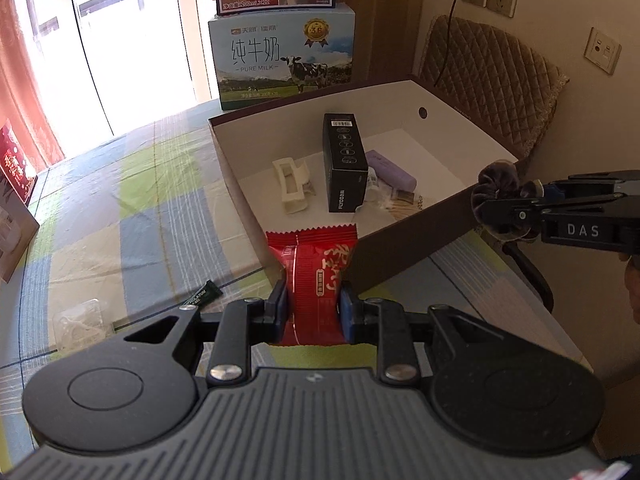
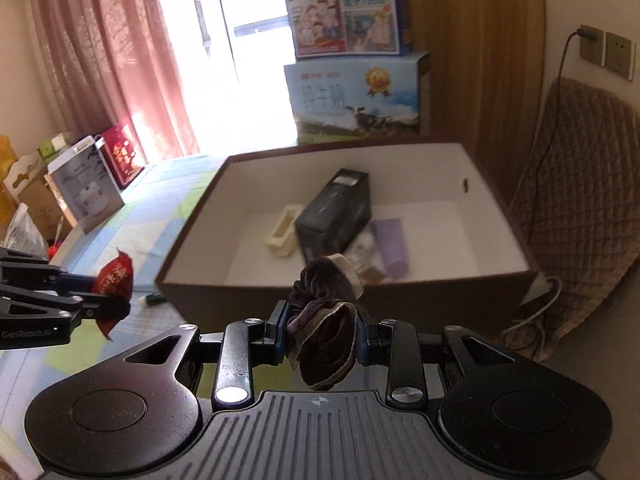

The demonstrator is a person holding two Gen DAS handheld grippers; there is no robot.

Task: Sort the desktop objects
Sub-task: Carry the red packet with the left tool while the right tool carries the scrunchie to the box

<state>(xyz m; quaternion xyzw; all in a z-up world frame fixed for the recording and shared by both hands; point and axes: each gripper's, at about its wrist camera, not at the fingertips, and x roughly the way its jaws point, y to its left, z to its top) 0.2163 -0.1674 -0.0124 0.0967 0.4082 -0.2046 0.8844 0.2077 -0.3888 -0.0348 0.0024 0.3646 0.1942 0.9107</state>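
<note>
several items already lie in the open box (image 1: 440, 216); left hand-held gripper (image 1: 313, 307) clamps a red snack packet (image 1: 316, 276), right hand-held gripper (image 2: 322, 330) clamps a dark scrunchie (image 2: 324, 328), both short of its near wall; small sachet (image 1: 203, 293) remains on the surface (image 1: 120, 220)

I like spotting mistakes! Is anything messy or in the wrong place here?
A small dark green sachet and a clear plastic packet lie loose on the tablecloth, outside the sorting box. Nothing looks spilled or broken.

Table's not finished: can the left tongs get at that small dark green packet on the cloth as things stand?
Probably not yet. The left tongs are shut on the red snack packet, so they are full. The green packet itself lies uncovered on the tablecloth, just left of them.
</note>
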